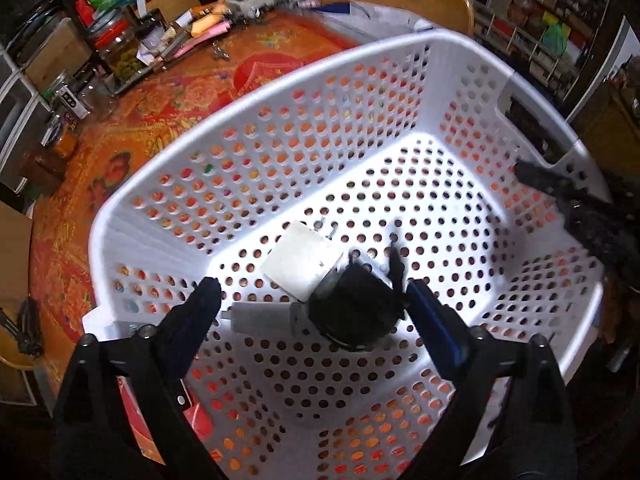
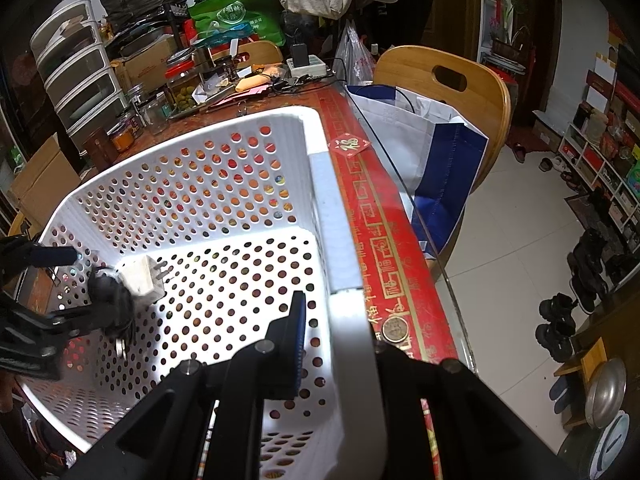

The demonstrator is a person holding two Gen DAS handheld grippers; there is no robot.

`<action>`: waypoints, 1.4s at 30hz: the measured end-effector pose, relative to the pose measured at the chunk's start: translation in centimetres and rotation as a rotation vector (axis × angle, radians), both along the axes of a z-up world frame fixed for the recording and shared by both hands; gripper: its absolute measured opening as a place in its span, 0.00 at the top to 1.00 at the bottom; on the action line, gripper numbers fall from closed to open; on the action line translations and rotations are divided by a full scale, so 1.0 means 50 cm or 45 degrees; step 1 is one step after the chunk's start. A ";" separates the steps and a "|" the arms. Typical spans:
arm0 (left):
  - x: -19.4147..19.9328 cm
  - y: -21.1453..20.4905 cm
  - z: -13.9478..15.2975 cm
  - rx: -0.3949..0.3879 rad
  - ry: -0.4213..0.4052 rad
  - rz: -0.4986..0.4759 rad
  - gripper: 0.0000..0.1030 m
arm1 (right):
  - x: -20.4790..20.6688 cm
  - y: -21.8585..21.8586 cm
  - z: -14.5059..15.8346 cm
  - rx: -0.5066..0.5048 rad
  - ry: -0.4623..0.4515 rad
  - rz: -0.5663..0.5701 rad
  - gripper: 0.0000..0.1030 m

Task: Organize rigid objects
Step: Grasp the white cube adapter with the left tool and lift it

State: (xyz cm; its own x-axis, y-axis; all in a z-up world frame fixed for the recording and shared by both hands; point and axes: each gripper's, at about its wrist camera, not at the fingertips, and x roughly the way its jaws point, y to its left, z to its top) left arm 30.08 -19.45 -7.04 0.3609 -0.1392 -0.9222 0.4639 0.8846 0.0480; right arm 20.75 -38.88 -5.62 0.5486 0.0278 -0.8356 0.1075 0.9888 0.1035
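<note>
A white perforated basket (image 1: 304,92) stands on the red patterned table. Inside on its floor lie a white plug adapter (image 1: 302,262), a grey tube-like piece (image 1: 266,316) and a black round object (image 1: 356,306). My left gripper (image 1: 316,300) is open above them, fingers on either side of the grey piece and black object, holding nothing. In the right wrist view the adapter (image 2: 142,278) and black object (image 2: 112,306) lie at the basket's left. My right gripper (image 2: 340,320) is shut on the basket's right rim (image 2: 352,344), one finger (image 2: 294,340) inside the wall.
The table's far side holds jars (image 1: 124,56), papers and bags. A wooden chair (image 2: 444,80) with a blue-white bag (image 2: 432,152) stands beyond the table's right edge. A coin (image 2: 395,329) lies on the table by the basket. Shoes and shelves fill the floor at right.
</note>
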 end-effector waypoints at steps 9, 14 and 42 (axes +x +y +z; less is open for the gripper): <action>-0.109 0.354 0.115 -0.222 -0.352 0.392 0.00 | 0.001 -0.001 -0.002 0.001 0.011 0.003 0.87; -0.117 0.495 -0.011 -0.262 -0.229 0.582 0.00 | -0.001 -0.004 -0.002 0.008 0.003 0.001 0.87; -0.122 0.430 -0.144 -0.135 -0.302 0.601 0.59 | 0.001 -0.005 -0.002 -0.001 0.014 0.010 0.87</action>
State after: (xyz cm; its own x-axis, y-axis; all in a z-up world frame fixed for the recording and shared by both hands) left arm 23.97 2.04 -14.24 0.6033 0.0003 -0.7975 0.0019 1.0000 0.0018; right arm 20.82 -39.13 -5.70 0.5393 0.0315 -0.8415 0.1012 0.9896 0.1019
